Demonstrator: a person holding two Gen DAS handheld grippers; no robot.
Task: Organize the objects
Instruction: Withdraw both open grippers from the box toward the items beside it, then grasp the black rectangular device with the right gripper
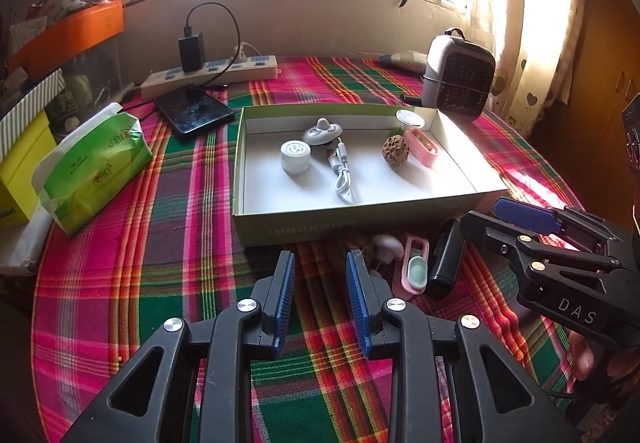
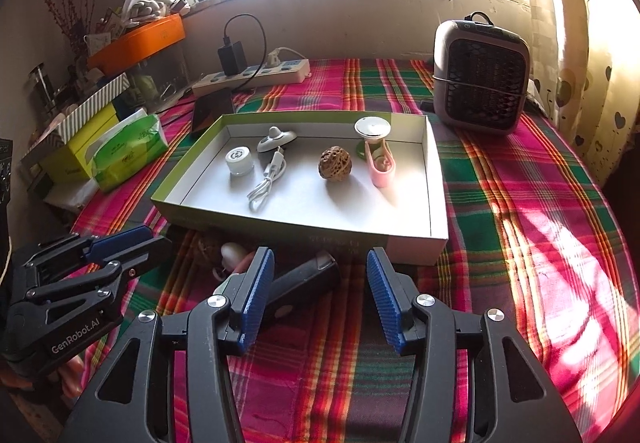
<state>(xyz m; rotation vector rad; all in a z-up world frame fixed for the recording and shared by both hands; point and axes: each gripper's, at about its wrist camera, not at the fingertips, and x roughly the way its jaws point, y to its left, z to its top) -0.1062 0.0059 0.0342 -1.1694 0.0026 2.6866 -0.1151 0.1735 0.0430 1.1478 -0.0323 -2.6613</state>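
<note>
My left hand-held gripper point(image 1: 320, 263) and right hand-held gripper point(image 2: 320, 263) both hover with jaws apart, holding nothing, over the plaid-clothed desk point(image 2: 520, 203). The black oblong device point(image 2: 304, 283) lies just before the shallow green cardboard box point(image 2: 304, 239).

Box point(image 2: 436, 203) mid-table; in it, l to r: jar point(image 2: 239, 160), cable point(image 2: 267, 183), walnut point(image 2: 335, 164), clip point(image 2: 382, 165). Heater point(image 2: 482, 83) behind-right, tissue pack point(image 2: 128, 149) left, power strip point(image 2: 256, 75) behind, black device point(image 2: 304, 279) in front
</note>
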